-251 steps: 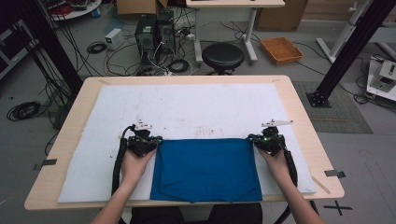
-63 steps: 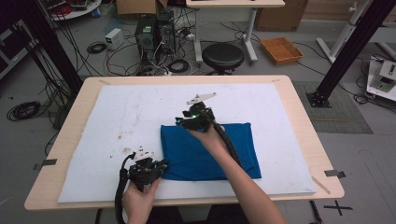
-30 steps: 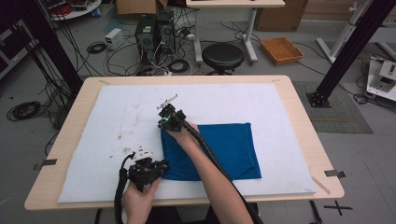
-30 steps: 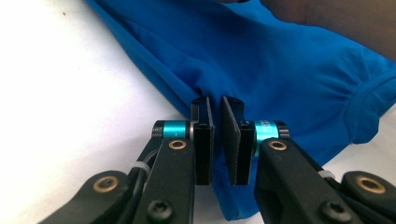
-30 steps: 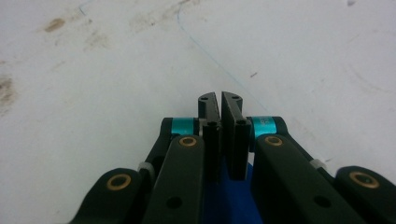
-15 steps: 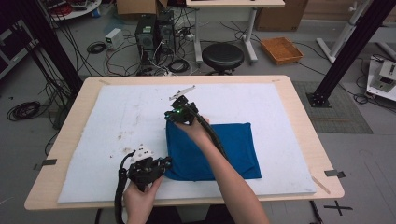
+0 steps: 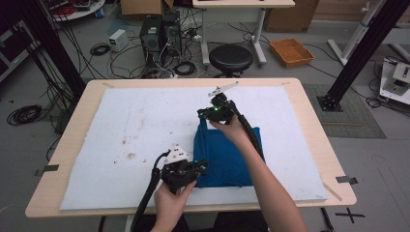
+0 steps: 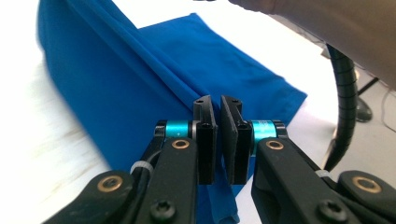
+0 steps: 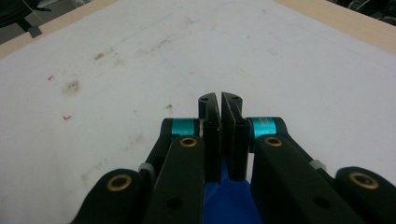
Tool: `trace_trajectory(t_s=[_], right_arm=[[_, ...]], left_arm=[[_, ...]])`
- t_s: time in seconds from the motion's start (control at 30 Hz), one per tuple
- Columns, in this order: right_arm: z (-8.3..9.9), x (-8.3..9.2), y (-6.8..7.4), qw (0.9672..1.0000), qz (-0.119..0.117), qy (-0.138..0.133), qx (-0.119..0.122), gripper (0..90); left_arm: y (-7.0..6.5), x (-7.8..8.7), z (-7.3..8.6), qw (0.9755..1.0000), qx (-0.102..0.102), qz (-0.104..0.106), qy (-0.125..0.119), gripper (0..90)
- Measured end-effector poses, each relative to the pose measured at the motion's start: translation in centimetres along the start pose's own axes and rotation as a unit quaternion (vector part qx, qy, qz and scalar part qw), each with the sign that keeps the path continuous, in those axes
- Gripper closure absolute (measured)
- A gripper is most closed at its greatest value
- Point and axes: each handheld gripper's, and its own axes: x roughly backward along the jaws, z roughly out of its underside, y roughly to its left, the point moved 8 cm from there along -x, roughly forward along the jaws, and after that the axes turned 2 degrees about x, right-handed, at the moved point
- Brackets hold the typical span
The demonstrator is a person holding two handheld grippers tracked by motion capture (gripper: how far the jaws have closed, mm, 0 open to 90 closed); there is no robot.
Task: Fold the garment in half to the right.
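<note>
On the left of the high view, the white mat (image 7: 121,140) covers most of the wooden table (image 7: 309,121), marked with small brown stains toward its near left part. The left tool (image 7: 193,170) sits near the table's front edge, held in the person's left hand (image 7: 169,200), its tips at the near left corner of the blue cloth (image 7: 227,154). In the left gripper view its jaws stand almost together, with only a narrow slit between them; blue fabric hangs behind and below the tips, but whether an edge is pinched there cannot be told.

The blue cloth lies folded on the mat right of centre, its left edge drawn up into a ridge that rises toward the far side.

Further right and farther back, the right tool (image 7: 207,114) is clenched on the cloth's far left corner. In the right gripper view the jaws are pressed close, with blue fabric showing between them low down, over the stained mat. The person's right forearm (image 7: 270,188) crosses over the cloth.
</note>
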Motion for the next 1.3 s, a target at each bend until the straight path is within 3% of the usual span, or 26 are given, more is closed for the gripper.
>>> trace_trajectory(t_s=[0.3, 0.7, 0.97, 1.13, 1.3], right_arm=[[2.3, 3.8, -3.3, 0.9997, 0.022, 0.006, -0.01, 87.4], [6.0, 7.9, -7.3, 0.9975, 0.061, 0.021, -0.028, 87.3], [7.9, 9.1, -9.0, 0.9952, 0.082, 0.047, -0.027, 87.4], [8.8, 9.1, -9.8, 0.9918, 0.106, 0.071, -0.011, 87.4], [9.4, 9.1, -10.4, 0.9867, 0.136, 0.09, -0.001, 83.6]], left_arm=[[-3.1, -4.6, -1.4, 0.9992, -0.008, 0.039, 0.006, 84.7], [-6.4, -10.0, -1.8, 0.9978, -0.02, 0.059, 0.024, 85.1], [-7.7, -12.5, -1.6, 0.9972, -0.027, 0.061, 0.036, 85.1], [-8.1, -13.4, -1.6, 0.997, -0.028, 0.063, 0.036, 84.4], [-8.7, -13.6, -1.4, 0.9954, -0.028, 0.083, 0.04, 71.3]])
